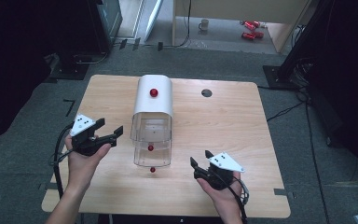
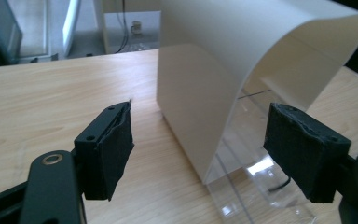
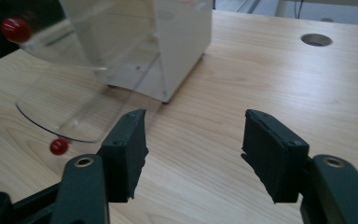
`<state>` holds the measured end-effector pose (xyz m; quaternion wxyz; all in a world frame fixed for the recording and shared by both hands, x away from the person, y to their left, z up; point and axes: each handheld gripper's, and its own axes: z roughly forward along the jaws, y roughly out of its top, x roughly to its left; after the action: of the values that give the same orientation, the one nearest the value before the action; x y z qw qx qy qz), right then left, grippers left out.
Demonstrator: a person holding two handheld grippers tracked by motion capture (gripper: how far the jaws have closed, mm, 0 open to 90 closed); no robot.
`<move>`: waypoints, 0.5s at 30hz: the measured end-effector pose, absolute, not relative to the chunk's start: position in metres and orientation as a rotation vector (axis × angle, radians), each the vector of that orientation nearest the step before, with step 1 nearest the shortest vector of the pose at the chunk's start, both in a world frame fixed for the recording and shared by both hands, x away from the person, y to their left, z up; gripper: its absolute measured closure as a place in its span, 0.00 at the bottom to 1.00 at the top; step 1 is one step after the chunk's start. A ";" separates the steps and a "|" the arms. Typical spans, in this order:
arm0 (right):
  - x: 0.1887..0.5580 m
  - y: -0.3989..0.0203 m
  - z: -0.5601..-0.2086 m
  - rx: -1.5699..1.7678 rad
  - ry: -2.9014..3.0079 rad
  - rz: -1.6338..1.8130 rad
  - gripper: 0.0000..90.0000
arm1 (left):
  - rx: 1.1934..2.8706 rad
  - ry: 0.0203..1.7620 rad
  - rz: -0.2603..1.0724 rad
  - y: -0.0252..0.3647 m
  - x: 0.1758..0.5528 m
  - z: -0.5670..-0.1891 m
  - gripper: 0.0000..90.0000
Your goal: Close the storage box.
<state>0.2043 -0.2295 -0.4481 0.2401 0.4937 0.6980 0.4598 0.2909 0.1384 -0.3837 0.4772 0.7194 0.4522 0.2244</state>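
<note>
A white arched box (image 1: 153,95) with a red knob (image 1: 154,92) on top stands mid-table; its white side wall (image 2: 200,107) fills much of the left gripper view. Clear plastic drawers (image 1: 151,140) with small red knobs (image 1: 150,148) stick out of its front toward me, the lower knob (image 3: 58,146) just above the tabletop. My left gripper (image 1: 108,129) is open to the left of the drawers, its jaws wide apart and empty. My right gripper (image 1: 200,158) is open to the right of the drawers, nothing between its jaws (image 3: 193,149).
The wooden table (image 1: 242,130) has a round cable hole (image 1: 206,93) at the back right. Beyond it lie grey carpet, a mug (image 1: 203,24) and red cans (image 1: 251,29) on the floor. Black stands flank both sides.
</note>
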 end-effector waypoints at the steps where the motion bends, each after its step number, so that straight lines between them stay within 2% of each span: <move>1: 0.207 -0.220 -0.446 1.332 1.920 1.271 0.46 | 1.763 1.092 0.541 0.137 0.292 -0.384 0.29; 8: 0.219 -0.191 -0.432 1.249 1.946 1.334 0.42 | 1.814 0.920 0.418 0.140 0.284 -0.400 0.28; 15: 0.237 -0.172 -0.428 1.204 1.957 1.350 0.39 | 1.843 0.861 0.359 0.141 0.276 -0.413 0.27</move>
<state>0.2366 -0.1720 -0.4282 0.2362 0.4391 0.7134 0.4923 0.2762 0.1409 -0.4127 0.5125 0.7661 0.3581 0.1491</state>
